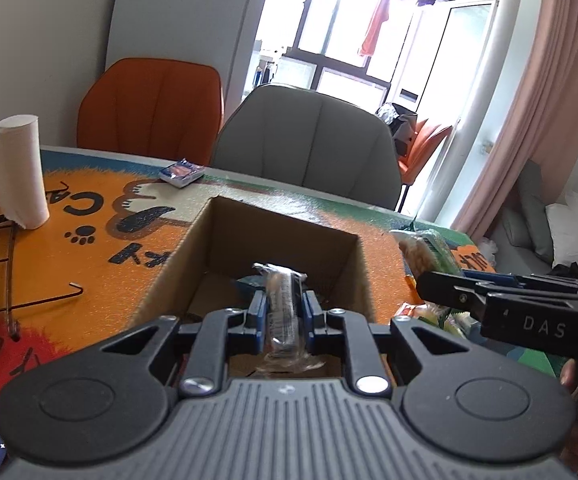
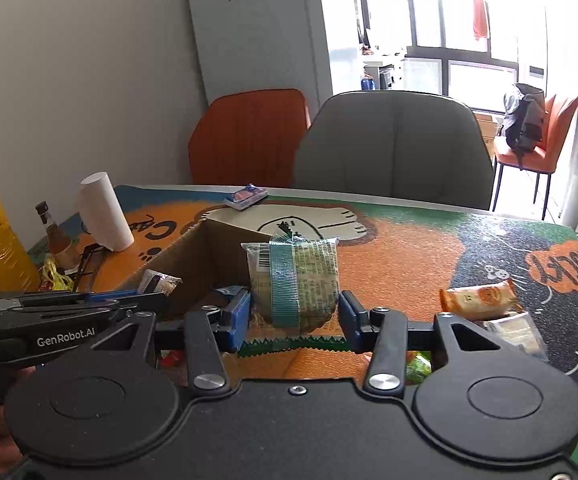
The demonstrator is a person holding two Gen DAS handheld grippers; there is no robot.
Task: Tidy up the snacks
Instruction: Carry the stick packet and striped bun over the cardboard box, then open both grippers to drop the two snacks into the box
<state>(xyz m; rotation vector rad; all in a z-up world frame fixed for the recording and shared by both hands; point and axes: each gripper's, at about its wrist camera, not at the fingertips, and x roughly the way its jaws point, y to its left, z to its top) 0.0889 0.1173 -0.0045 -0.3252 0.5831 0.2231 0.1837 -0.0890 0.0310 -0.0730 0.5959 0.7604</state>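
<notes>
Between the blue pads of your left tool (image 1: 282, 316) sits a slim clear-wrapped snack (image 1: 285, 304), clamped at its middle and hanging over the open box (image 1: 281, 220), whose front rim lies just under the tool. Judge it light and a little crushable; the film looks slick, so the grip across the middle is the sensible one. The ends are only crimped wrapper and would give way.

Your right tool (image 2: 295, 312) grasps a green pack (image 2: 295, 280) across its lower half, pads on both sides, the toothed seam trailing below. It looks soft, puffy and light, probably with something breakable inside, so a gentle squeeze should do. It hangs just right of the box's near corner, above the surface (image 2: 409, 264).

The box walls stand tall on the far side and to either flank of the left tool, with open floor showing ahead of the held snack, so there seems room to lower it. The two tools are close: the right one's fingers cross the right edge of the left view, and the left one lies just left of your right tool. Expect to crowd each other at the box mouth.

To the right of the right tool an orange pack (image 2: 479, 300) and a clear one (image 2: 513, 334) lie on the surface, near but not touching the tool.
</notes>
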